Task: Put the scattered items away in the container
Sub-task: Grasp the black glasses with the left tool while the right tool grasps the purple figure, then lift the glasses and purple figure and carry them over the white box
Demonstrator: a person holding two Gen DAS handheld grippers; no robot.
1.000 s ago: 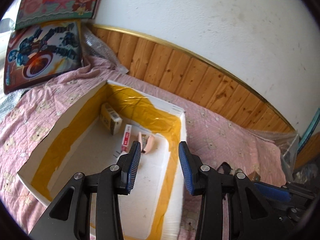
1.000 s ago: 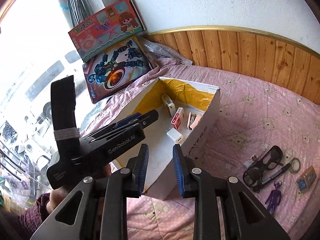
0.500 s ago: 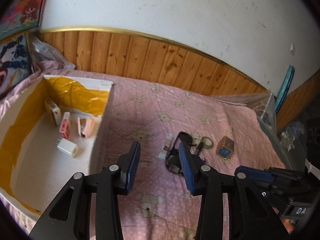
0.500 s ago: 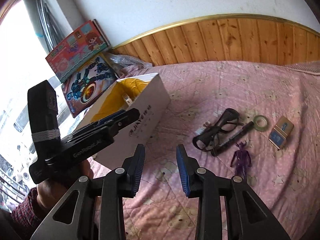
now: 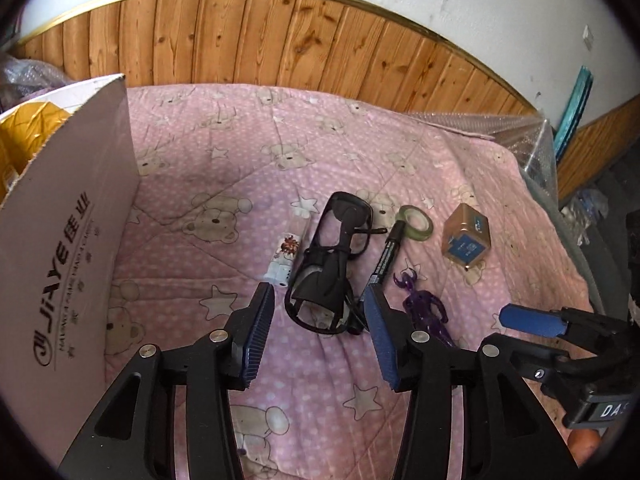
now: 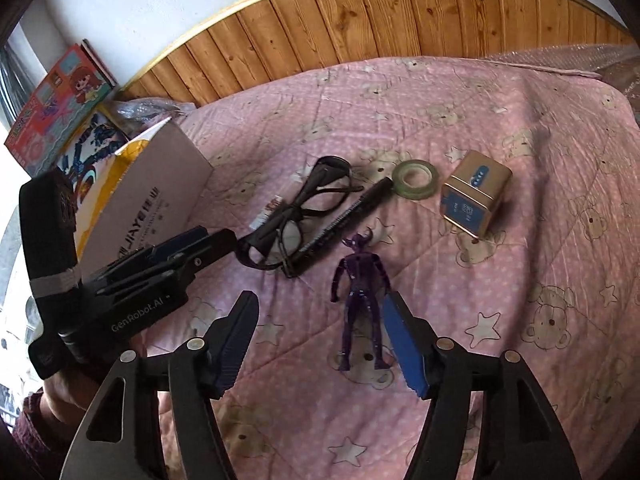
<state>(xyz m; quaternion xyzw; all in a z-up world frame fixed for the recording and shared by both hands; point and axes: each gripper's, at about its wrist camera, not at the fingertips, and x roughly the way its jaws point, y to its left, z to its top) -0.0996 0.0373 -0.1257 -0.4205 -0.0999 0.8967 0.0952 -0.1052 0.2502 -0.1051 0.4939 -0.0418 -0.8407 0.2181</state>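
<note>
**Operator:** Pink bear-print bedding below wood wall panelling carries the scattered items. Where are they placed relative to the cardboard box?

**Technician:** All lie right of the box, apart from it: a small packet nearest, then black glasses, a marker, a tape ring, a gold tin and a purple figure.

**Operator:** How is the pick to be done well?

**Technician:** One item should be centred between each pair of jaws before closing. The glasses are best taken across the folded frame, clear of the marker touching them.

**Operator:** Pose?

**Technician:** Both tools are pitched steeply down. The left gripper is opening, jaws apart around the near end of the glasses, nothing clamped. The right gripper is opening over the figure's legs, pads not pressing.
</note>
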